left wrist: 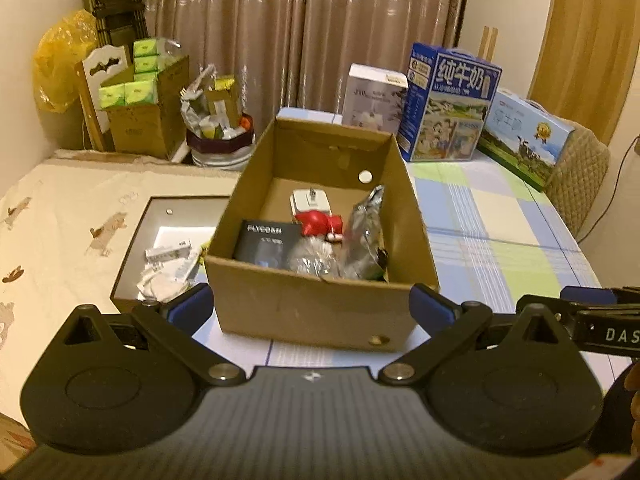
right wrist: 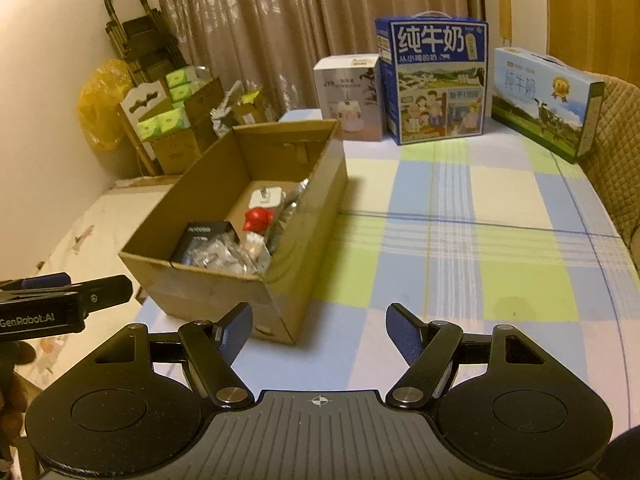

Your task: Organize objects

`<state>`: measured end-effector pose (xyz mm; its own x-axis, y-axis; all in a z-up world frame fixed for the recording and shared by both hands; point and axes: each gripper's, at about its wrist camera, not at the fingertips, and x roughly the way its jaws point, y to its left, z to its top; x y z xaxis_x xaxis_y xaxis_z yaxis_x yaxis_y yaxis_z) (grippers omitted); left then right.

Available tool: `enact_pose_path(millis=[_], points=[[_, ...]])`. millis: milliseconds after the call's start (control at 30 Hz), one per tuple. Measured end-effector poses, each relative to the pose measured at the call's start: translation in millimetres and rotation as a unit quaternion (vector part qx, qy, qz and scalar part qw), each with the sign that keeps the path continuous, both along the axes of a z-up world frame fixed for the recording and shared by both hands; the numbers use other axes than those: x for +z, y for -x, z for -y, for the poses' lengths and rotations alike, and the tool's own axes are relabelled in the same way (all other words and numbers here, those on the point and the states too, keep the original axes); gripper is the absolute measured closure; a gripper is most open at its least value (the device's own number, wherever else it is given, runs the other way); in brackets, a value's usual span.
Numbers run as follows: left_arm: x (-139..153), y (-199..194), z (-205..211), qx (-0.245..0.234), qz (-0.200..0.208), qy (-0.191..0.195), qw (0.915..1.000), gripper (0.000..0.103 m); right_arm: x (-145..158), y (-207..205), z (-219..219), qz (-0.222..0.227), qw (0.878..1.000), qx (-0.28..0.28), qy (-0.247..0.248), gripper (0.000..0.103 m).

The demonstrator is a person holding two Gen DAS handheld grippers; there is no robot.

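- Where the checked cloth of the bench (right wrist: 440, 240) meets its left edge stands the open cardboard box (left wrist: 320, 312), plain brown corrugated board with flaps gone and a small round hole low on its near wall.
- Inside the box lie a black carton with pale lettering (left wrist: 266, 244), a white plug-shaped charger (left wrist: 310, 200) towards the far end, a glossy red figure (left wrist: 322, 224), a crinkled clear plastic bag (left wrist: 310, 258), and a silvery foil pouch (left wrist: 366, 232) leaning upright against the right wall.
- Just left of the box, on a cream bed cover printed with small animals, a shallow dark-edged lid or tray (left wrist: 136, 240) holds white paper packets.
- Left gripper (left wrist: 312, 308) has its blue-padded fingers spread wide to either side of the box's near wall, not pressing it and holding nothing.
- Right gripper (right wrist: 320, 332) hovers over bare cloth right of the box, fingers apart and empty.
- Along the bench's far edge stand a white carton (right wrist: 352, 96), a tall blue milk carton with a handle (right wrist: 436, 80), and a long, flat milk carton (right wrist: 544, 104) printed with a cow.
- Beyond, brownish curtains (right wrist: 300, 20) hang in folds; a brown box of green packets (left wrist: 140, 92) sits on the left.
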<state>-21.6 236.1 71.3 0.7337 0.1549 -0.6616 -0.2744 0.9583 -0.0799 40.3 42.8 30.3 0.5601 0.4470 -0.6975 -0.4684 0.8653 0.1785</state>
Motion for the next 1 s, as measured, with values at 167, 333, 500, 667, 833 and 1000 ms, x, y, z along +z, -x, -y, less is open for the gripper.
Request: enact_pose_path(millis=[167, 333, 500, 667, 833, 1000], points=[[-8.0, 6.7, 5.8, 0.002, -0.011, -0.001, 0.9999, 0.001, -8.2, 4.0, 5.5, -0.009, 1.0, -0.006, 0.011, 0.032], [-13.3, 9.9, 11.7, -0.001, -0.017, -0.002, 0.9998, 0.001, -14.7, 7.6, 7.9, -0.021, 1.0, -0.006, 0.015, 0.032], [-18.6, 11.7, 13.8, -0.003, -0.026, 0.005, 0.9996, 0.001, -15.9, 8.5, 8.7, -0.024, 1.0, -0.005, 0.017, 0.032], [-21.6, 11.2, 15.2, -0.003, -0.032, 0.005, 0.9995, 0.001, -15.2, 6.8, 9.1, -0.024, 1.0, -0.006, 0.016, 0.032], [-24.3, 9.2, 16.8, -0.006, -0.037, 0.005, 0.9993, 0.001, -15.8, 5.7, 9.1, -0.027, 0.999, -0.006, 0.017, 0.032], [-27.0, 7.5, 16.8, -0.006, -0.044, 0.008, 0.999, 0.001, -17.1, 4.4, 8.4, -0.028, 0.999, -0.006, 0.018, 0.032]])
